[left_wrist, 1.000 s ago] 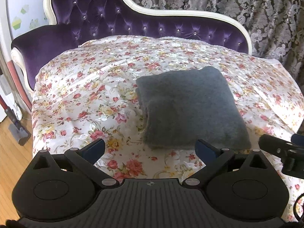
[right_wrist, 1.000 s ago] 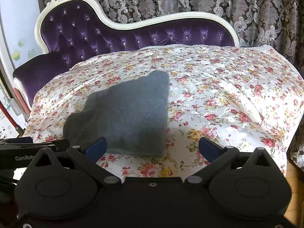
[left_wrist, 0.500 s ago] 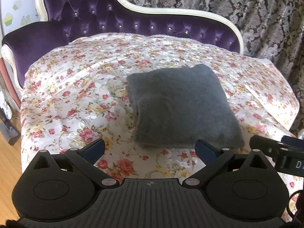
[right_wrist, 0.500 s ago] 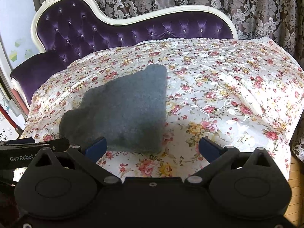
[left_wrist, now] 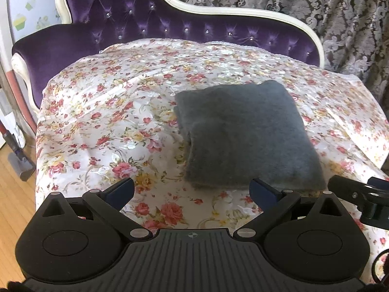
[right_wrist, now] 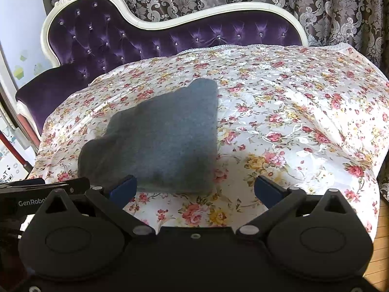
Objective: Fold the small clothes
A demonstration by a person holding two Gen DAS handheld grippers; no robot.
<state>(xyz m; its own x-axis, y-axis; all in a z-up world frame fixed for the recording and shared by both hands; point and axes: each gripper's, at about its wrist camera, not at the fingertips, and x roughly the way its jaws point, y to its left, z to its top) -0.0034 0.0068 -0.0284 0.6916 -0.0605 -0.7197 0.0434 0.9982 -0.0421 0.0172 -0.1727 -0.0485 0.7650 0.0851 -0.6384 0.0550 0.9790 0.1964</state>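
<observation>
folded grey garment (left_wrist: 245, 133) lies flat on the floral sheet (left_wrist: 121, 112) over the purple sofa (left_wrist: 116, 22). left gripper (left_wrist: 192, 189) and right gripper (right_wrist: 194, 189) both hover near its front edge, jaws spread wide, holding nothing.

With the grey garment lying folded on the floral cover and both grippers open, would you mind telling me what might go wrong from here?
1. The folded grey garment shows loose stacked layers at its left edge; a pinch there by the left gripper may catch only the top layer and undo the fold.
2. The floral cover looks smooth and wrinkled, so the right gripper might snag or drag it along with the garment.
</observation>
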